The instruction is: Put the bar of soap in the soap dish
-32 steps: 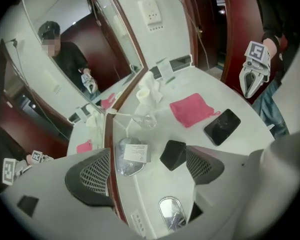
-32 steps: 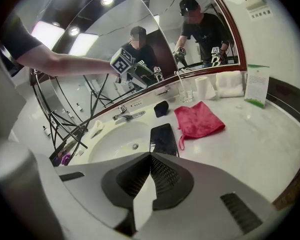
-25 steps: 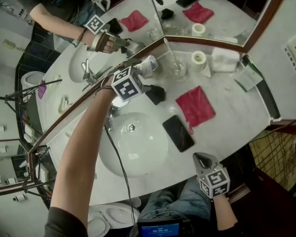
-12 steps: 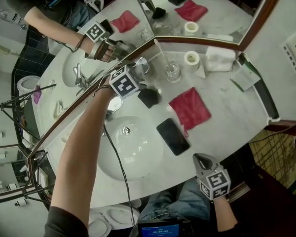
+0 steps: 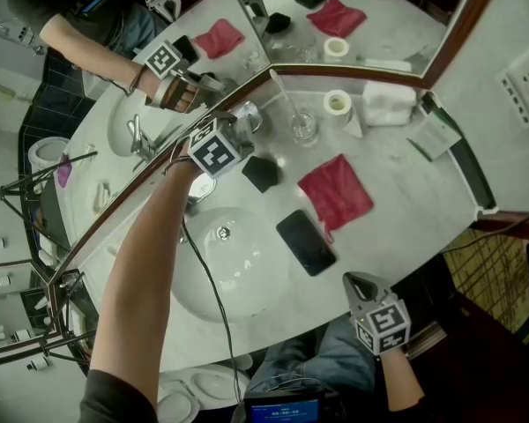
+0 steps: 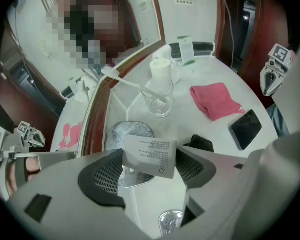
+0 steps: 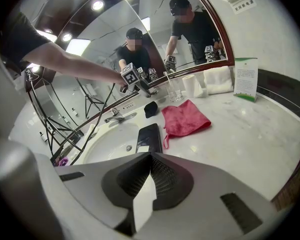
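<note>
Left gripper [image 6: 150, 165], its jaws having just been closing, pinches the wrapped bar of soap [image 6: 149, 154] between both pads, just over the silver soap dish [image 6: 118, 134]. The wrapper's print is too small to read.

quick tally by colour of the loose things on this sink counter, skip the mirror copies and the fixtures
red: 1, cloth
black: 2, phone, small black object
white: 4, paper roll, folded towel, toothbrush, wrapped soap bar
clear: 1, glass
silver: 1, soap dish
green and white: 1, card
total: 10
</note>
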Demonstrator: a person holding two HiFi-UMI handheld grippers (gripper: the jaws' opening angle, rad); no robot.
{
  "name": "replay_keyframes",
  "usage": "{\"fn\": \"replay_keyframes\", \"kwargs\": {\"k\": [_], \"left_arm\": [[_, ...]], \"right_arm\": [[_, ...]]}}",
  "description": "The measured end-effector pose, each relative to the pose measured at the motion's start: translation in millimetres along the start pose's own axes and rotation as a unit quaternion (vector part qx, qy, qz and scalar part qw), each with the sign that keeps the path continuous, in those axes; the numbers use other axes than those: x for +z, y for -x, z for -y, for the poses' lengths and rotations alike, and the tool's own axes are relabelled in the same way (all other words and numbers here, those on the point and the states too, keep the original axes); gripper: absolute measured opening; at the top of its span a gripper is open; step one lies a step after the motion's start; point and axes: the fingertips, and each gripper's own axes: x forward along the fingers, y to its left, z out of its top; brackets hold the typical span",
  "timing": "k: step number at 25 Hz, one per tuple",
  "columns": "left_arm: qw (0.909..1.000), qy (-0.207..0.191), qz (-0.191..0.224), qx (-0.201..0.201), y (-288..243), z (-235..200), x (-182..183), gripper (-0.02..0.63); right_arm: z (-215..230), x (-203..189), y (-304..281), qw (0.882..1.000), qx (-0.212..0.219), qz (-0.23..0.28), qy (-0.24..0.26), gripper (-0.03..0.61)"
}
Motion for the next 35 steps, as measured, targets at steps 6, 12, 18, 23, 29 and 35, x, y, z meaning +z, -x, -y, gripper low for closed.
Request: {"fn": "replay_keyframes", "kwargs": {"k": [6,12,18,23,29,35], "left_arm": [[0.9988,0.022,0.035,0.025,30,-6,12,0.331],[0.9927,0.054,0.1,0.042,97,7,25,0.331],[0.9698,0.116,0.204,0.067,190,26,40,0.331],[0.9398,0.163,0.286,0.093,255,44,42,0.331],[0.9047,0.197,0.361,0.111,309,83,31,0.33],[0.8514,0.25,0.439,0.142,357,112,12,0.33]], "right_arm": [[-1,3,-1,1.0,-0.005,0.004,0.01,0.009],[-6,27,12,0.999,-0.016,0.006,0.031,0.009],[-13,51,26,0.998,-0.033,0.021,0.057,0.009],[-16,68,35,0.996,-0.043,0.027,0.074,0.009],[-25,76,49,0.994,-0.057,0.03,0.086,0.009],[-33,94,60,0.993,-0.058,0.047,0.096,0.009]]}}
